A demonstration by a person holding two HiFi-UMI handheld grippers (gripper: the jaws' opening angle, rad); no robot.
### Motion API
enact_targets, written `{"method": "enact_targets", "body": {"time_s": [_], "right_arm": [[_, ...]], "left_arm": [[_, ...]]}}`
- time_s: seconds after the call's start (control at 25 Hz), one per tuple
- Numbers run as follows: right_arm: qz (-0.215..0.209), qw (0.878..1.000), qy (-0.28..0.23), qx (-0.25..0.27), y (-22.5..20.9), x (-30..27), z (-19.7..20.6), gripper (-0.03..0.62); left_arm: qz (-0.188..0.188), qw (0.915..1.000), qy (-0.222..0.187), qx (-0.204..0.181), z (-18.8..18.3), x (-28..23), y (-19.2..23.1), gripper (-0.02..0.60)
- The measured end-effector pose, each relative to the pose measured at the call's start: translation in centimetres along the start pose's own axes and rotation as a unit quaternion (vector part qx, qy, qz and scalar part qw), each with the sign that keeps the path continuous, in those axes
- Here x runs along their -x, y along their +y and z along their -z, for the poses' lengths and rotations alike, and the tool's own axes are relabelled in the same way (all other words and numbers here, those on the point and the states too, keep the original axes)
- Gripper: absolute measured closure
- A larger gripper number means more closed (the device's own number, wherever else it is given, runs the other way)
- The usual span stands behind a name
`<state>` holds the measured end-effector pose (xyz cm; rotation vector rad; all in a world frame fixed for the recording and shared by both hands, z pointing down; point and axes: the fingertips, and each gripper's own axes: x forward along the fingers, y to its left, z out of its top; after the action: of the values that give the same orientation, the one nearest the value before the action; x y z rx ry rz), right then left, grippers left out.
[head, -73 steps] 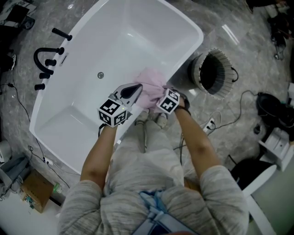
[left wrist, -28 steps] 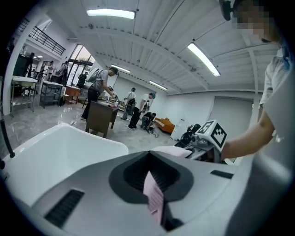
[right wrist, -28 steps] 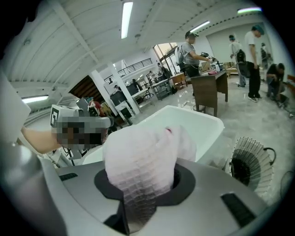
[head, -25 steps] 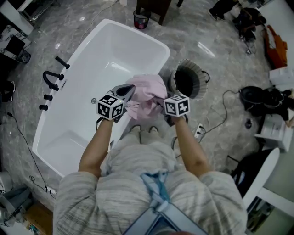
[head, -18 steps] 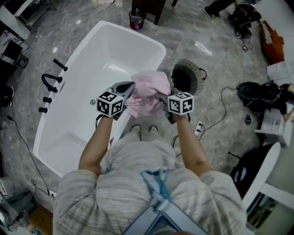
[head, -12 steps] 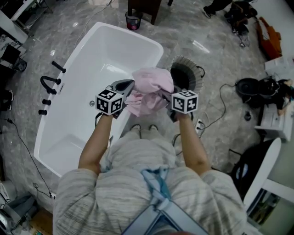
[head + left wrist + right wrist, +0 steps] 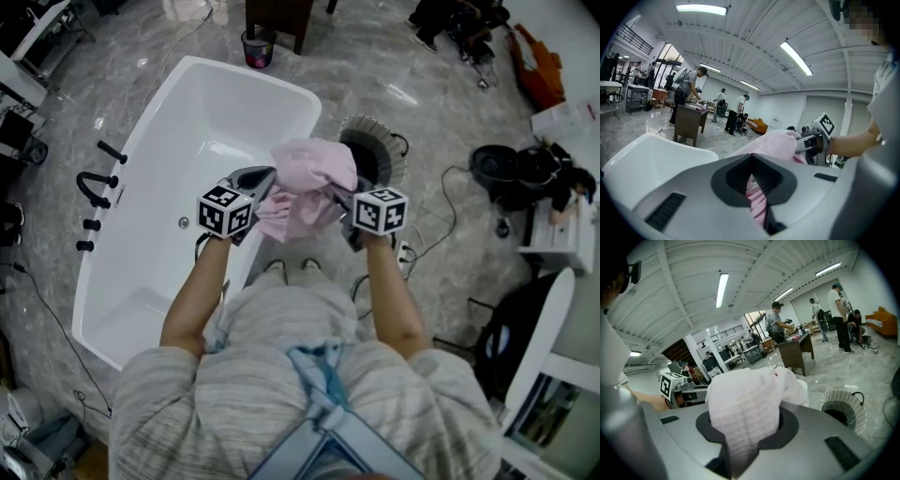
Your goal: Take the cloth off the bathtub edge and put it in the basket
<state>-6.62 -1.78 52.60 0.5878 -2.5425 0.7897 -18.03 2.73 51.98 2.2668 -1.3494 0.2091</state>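
The pink cloth (image 7: 305,187) hangs bunched in the air between my two grippers, above the floor between the white bathtub (image 7: 187,187) and the round basket (image 7: 375,155). My left gripper (image 7: 267,187) is shut on the cloth's left side; a pink fold (image 7: 757,199) runs between its jaws. My right gripper (image 7: 339,199) is shut on the cloth's right side, and the waffle-textured cloth (image 7: 745,418) fills its jaws. The basket (image 7: 843,409) stands low on the right in the right gripper view, its mouth open upward.
Black taps (image 7: 94,187) stand at the tub's left rim. A small bin (image 7: 255,45) and a dark desk (image 7: 277,14) are beyond the tub. Cables and a power strip (image 7: 408,251) lie on the floor by the basket. People work at desks (image 7: 689,122) in the background.
The cloth has come up off the tub edge and moved right toward the basket, held by both grippers. The view has shifted with it.
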Motion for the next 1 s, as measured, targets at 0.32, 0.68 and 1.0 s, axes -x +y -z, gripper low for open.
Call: {"method": "enact_targets", "body": {"time_s": [0.32, 0.68, 1.0], "right_arm": [[0.013, 1.000, -0.016, -0.001, -0.5, 0.6, -1.0, 0.467], [0.030, 0.998, -0.052, -0.021, -1.9, 2.3, -2.9, 0.467], [0.038, 0.994, -0.092, -0.035, -2.5, 4.3, -5.4, 0.467]], "left_arm": [[0.015, 0.9998, 0.000, -0.011, -0.8, -0.9, 0.4, 0.580], [0.034, 0.9991, 0.007, -0.024, -2.2, -2.8, 0.2, 0.580], [0.055, 0.9978, 0.015, -0.033, -3.1, -4.2, -0.2, 0.580]]}}
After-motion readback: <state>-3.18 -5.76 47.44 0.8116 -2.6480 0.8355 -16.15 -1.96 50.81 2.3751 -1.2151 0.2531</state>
